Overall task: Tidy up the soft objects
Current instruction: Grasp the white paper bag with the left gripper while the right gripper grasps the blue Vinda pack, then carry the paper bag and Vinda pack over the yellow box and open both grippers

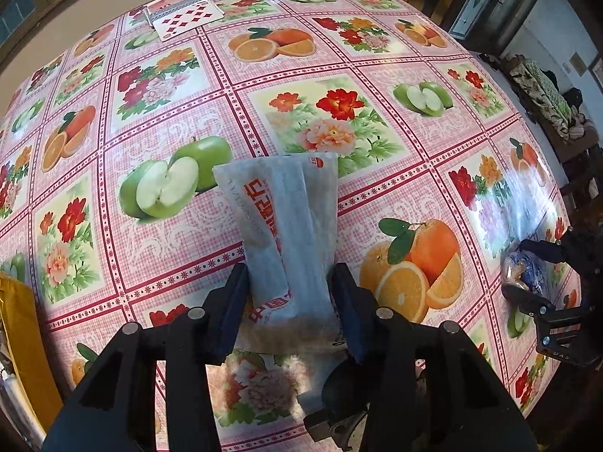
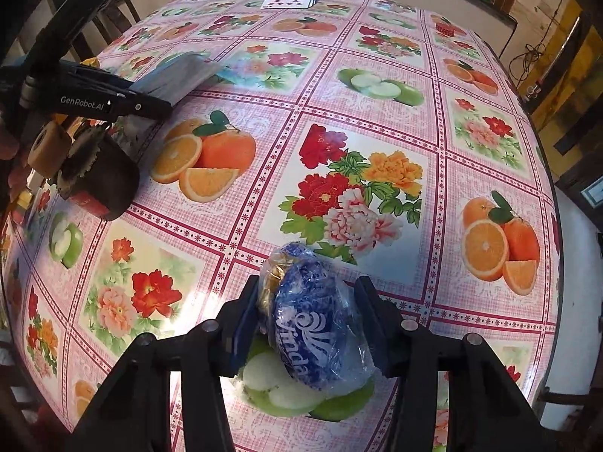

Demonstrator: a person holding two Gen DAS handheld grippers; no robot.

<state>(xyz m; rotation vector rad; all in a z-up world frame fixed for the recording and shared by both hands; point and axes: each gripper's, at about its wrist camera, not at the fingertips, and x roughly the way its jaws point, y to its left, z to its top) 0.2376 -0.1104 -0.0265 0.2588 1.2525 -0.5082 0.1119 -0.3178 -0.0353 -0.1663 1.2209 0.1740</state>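
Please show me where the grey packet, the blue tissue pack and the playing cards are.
grey packet (image 1: pixel 292 233): left wrist view, middle of its wrapper.
blue tissue pack (image 2: pixel 312 316): right wrist view, its blue printed face.
playing cards (image 1: pixel 186 19): left wrist view, the face-up diamonds card.

A grey pouch (image 1: pixel 290 233) with orange letters and a blue crumpled bag (image 2: pixel 316 324), both above the worktop (image 2: pixel 377 113).

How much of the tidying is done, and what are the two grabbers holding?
Nothing looks put away yet. The left gripper has its jaws shut on a grey packet with orange writing. The right gripper has its jaws shut on a blue tissue pack. Both packs are between jaws above the flowery tablecloth. Still left: setting both down somewhere together; no box or pile shows.
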